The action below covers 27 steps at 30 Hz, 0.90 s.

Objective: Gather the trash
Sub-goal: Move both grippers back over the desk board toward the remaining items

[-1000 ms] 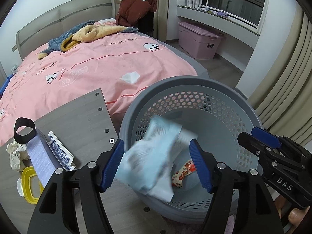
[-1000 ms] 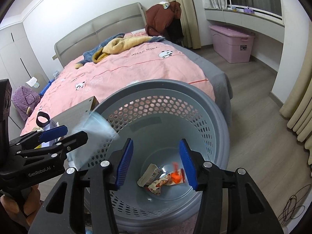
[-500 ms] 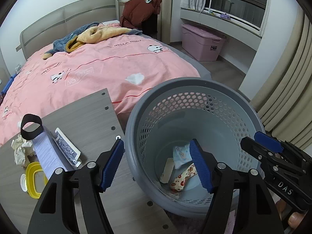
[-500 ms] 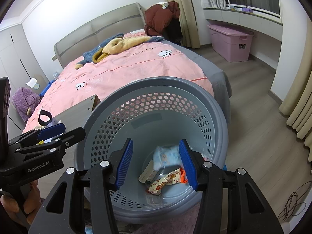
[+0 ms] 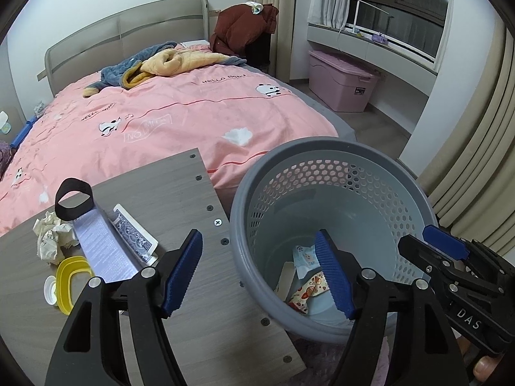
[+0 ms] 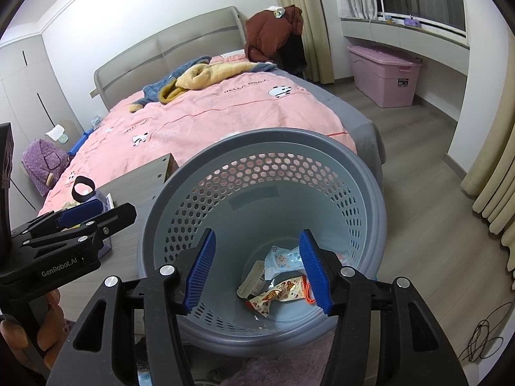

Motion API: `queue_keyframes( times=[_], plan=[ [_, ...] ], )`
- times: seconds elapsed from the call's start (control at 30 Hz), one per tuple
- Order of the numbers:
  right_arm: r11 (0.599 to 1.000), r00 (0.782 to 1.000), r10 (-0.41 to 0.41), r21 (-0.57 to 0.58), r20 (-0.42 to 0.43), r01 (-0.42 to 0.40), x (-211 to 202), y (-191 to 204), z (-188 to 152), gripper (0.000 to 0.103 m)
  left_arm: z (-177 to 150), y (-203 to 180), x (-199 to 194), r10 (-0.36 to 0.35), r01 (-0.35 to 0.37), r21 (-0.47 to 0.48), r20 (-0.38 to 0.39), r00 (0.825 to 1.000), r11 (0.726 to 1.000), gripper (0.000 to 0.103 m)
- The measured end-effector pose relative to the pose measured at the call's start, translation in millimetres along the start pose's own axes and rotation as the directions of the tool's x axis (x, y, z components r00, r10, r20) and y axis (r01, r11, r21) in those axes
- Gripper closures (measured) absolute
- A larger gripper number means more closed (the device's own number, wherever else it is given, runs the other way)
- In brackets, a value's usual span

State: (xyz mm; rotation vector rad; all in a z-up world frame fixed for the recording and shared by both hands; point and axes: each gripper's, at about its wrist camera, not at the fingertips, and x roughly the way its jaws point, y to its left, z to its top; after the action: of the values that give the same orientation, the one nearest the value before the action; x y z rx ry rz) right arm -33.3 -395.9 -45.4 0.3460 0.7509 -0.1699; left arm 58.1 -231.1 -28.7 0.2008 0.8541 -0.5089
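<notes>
**Both grippers held empty over a grey trash basket beside a bed**

A round grey basket (image 6: pixel 360 173) with honeycomb holes in its wall stands on the floor between a grey wooden table (image 5: pixel 180 189) and a pink bed (image 5: pixel 180 112). At the bottom of the basket lie a pale blue wet-wipe pack (image 6: pixel 285 259), a red-and-white patterned snack wrapper (image 6: pixel 280 294) and a small off-white packet (image 6: pixel 252 280), all close together.

The left gripper (image 5: pixel 257 276) hangs over the basket's rim where it meets the table edge. Its blue-padded jaws have just been opening and stand spread apart, with nothing between them. The right gripper (image 6: pixel 257 270) points down into the basket. Its jaws have also just been opening, a little less wide, and nothing is pinched in them.

On the table, well left of the basket, sit crumpled paper (image 5: pixel 51 234), a yellow plastic ring (image 5: pixel 69 276), a white cap (image 5: pixel 50 289), a purple box (image 5: pixel 103 247) with a black strap loop (image 5: pixel 72 201), and a blue-backed deck of cards (image 5: pixel 133 236).
</notes>
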Motion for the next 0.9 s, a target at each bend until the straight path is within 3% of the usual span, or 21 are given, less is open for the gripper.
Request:
queue_keyframes(
  times=[0.4,0.7,0.9],
  plan=[
    [0.998,1.0,0.028,-0.058,0.01,-0.027,-8.6,31.8,-6.4,0.034,-14.3,36.8,-23.3,0.039,-0.037,-0.052,0.031,0.999,0.998,0.029],
    [0.989,0.997,0.079,-0.126,0.002,-0.079,-6.7,74.8,-13.7,0.024,-36.2,92.3,-46.5,0.123,-0.116,-0.126,0.046,0.991,0.985,0.028],
    [0.98,0.992,0.12,-0.155,-0.021,-0.122,0.3,102.0,-18.9,0.023,-56.8,135.3,-57.8,0.19,-0.183,-0.186,0.024,0.981,0.966,0.028]
  ],
)
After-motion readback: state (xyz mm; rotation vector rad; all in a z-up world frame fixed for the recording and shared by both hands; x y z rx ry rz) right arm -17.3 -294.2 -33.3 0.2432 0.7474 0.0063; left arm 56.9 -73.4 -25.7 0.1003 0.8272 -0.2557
